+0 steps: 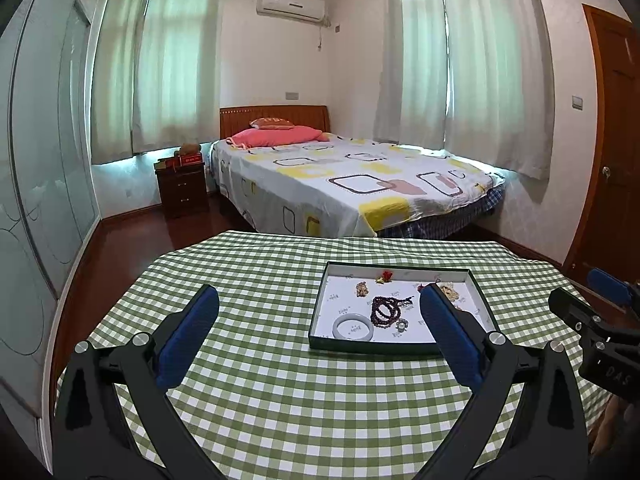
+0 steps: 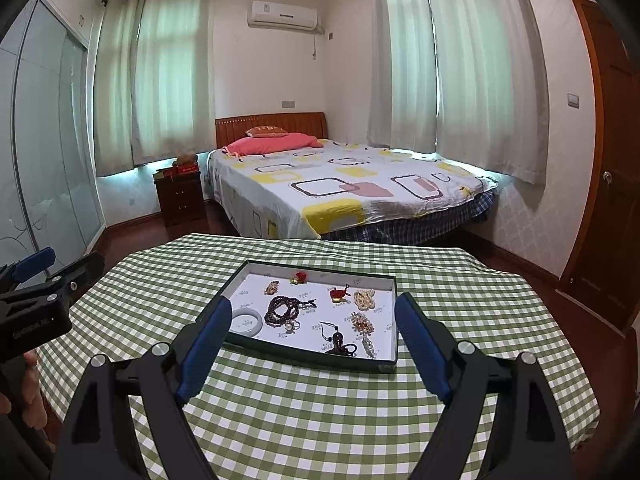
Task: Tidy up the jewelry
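We hold the left gripper (image 1: 318, 300) and right gripper (image 2: 314, 308) spread, empty; jewelry tray (image 2: 384, 364) at twelve o'clock on the checked tablecloth (image 2: 320, 408).

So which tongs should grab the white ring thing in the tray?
Probably the left tongs. The smooth white bangle lies in the left near corner of the shallow dark-rimmed tray, nearly between their open blue pads. The right tongs hang empty over the tray's right half.

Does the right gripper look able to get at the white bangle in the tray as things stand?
Probably yes: the right gripper is open and empty, and the bangle lies uncovered in the tray's near left corner.
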A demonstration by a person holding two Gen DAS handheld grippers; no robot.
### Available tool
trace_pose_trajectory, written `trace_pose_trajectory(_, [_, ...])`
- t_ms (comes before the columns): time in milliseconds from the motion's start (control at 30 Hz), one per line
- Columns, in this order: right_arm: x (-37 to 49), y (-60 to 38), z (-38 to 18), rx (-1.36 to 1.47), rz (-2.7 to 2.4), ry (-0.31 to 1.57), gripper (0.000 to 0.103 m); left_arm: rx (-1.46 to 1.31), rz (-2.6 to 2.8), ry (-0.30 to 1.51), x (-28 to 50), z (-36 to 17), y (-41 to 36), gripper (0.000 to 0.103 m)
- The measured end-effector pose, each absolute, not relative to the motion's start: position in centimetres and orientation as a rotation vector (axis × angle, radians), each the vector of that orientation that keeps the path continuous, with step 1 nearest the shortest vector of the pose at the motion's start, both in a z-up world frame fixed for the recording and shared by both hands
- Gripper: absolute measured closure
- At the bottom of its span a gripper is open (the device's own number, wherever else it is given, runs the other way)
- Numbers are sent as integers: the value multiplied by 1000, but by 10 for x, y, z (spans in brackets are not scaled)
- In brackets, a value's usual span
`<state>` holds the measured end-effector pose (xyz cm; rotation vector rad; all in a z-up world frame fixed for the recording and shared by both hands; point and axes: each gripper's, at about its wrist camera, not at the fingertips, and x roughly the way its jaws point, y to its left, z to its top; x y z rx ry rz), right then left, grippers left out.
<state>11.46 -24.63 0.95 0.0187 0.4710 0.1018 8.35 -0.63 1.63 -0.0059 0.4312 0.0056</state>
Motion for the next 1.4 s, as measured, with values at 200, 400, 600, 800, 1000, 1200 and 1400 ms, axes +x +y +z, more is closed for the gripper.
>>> trace_pose_trajectory(200, [112, -246, 8, 17, 104, 466, 22, -11, 9, 426, 75, 17, -5, 5])
trace_pose_trajectory(400, [109, -247, 9, 16, 103, 462, 22, -13, 8, 419, 70, 18, -5, 5])
trace_pose_trajectory(600, [108, -246, 10, 13, 105, 458, 22, -11, 6, 417, 68, 18, -4, 5])
trace_pose_trajectory(800, [107, -246, 10, 12, 105, 458, 22, -15, 7, 417, 66, 18, -3, 5])
trace_pose_trajectory(1000, [107, -246, 10, 12, 104, 457, 22, -14, 6, 418, 66, 18, -2, 5])
trace_pose_trajectory(1200, [107, -246, 10, 12, 104, 458, 22, -15, 5, 419, 66, 17, -2, 5])
trace_pose_trajectory(1400, [107, -246, 10, 12, 106, 457, 22, -17, 8, 419, 66, 17, 1, 5])
